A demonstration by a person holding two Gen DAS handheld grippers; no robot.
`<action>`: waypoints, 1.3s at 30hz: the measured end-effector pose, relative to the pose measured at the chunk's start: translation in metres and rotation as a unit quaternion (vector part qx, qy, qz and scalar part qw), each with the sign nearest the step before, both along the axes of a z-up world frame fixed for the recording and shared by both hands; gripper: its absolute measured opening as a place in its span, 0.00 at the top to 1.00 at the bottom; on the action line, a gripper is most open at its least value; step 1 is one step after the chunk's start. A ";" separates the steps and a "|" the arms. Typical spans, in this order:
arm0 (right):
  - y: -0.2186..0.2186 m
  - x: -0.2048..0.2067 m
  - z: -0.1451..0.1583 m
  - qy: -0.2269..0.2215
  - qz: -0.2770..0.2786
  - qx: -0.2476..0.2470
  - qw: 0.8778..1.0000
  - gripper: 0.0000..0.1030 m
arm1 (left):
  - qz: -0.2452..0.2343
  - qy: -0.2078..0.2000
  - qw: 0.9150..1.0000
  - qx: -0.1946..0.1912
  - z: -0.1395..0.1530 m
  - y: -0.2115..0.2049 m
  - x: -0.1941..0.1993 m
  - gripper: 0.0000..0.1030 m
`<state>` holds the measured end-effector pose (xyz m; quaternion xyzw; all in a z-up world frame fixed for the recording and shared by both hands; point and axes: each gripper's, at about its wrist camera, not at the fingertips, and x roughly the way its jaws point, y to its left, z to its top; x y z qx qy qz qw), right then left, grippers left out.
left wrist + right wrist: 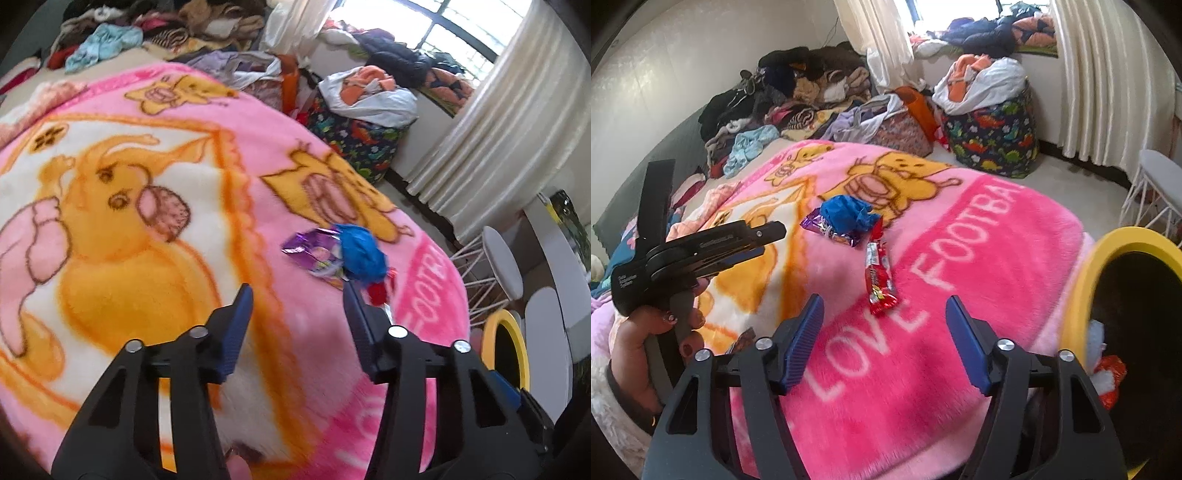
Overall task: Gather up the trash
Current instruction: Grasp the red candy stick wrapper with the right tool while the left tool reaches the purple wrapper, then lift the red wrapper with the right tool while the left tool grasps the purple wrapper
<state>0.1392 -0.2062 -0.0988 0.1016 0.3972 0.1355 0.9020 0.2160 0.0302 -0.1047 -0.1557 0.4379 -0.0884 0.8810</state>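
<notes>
Three pieces of trash lie together on the pink blanket (960,295): a crumpled blue piece (846,216), a purple wrapper (834,230) under it, and a long red wrapper (877,273). My right gripper (884,301) is open, and the red wrapper's near end lies on the blanket between its fingertips. My left gripper (295,295) is open with only blanket between its fingers. The blue piece (362,251) and purple wrapper (314,254) lie just ahead of it to the right, and the red wrapper (378,291) is partly hidden behind its right finger. A hand holds the left gripper (768,240) at the left of the right wrist view.
A yellow-rimmed bin (1086,280) stands at the bed's right edge with a red wrapper (1112,376) and white scraps inside. Behind the bed are clothes piles (798,96), a dinosaur-print bag (993,144), curtains and a white stool (1156,173). A brown scrap (742,339) lies near the hand.
</notes>
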 end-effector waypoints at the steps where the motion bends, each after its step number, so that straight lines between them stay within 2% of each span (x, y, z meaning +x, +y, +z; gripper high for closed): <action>1: 0.003 0.007 -0.004 0.006 0.003 0.000 1.000 0.40 | 0.000 0.006 1.000 -0.003 -0.004 0.003 0.007 0.63; 5: 0.012 0.030 -0.018 0.030 0.012 0.006 0.999 0.42 | -0.008 0.018 1.000 -0.016 -0.016 0.008 0.030 0.63; 12: 0.023 0.061 -0.043 0.064 0.022 0.018 0.998 0.46 | -0.032 0.028 0.997 -0.061 -0.029 0.007 0.057 0.63; 16: 0.024 0.075 -0.057 0.092 0.025 0.036 0.995 0.55 | -0.047 0.028 0.994 -0.089 -0.034 0.006 0.066 0.63; 18: 0.024 0.078 -0.061 0.104 0.026 0.043 0.993 0.64 | -0.057 0.027 0.994 -0.091 -0.034 0.003 0.067 0.72; 19: 0.023 0.079 -0.062 0.108 0.027 0.046 0.993 0.77 | -0.062 0.028 0.994 -0.088 -0.034 0.001 0.066 0.83; 23: 0.019 0.075 -0.062 0.119 0.032 0.065 0.990 0.80 | -0.078 0.022 0.992 -0.095 -0.031 -0.006 0.061 0.86; 27: 0.012 0.058 -0.055 0.117 0.030 0.070 0.990 0.80 | -0.095 0.010 0.992 -0.088 -0.023 -0.015 0.051 0.88; 39: 0.001 0.007 -0.026 0.089 0.016 0.062 0.994 0.80 | -0.116 -0.009 0.993 -0.025 -0.004 -0.037 -0.009 0.89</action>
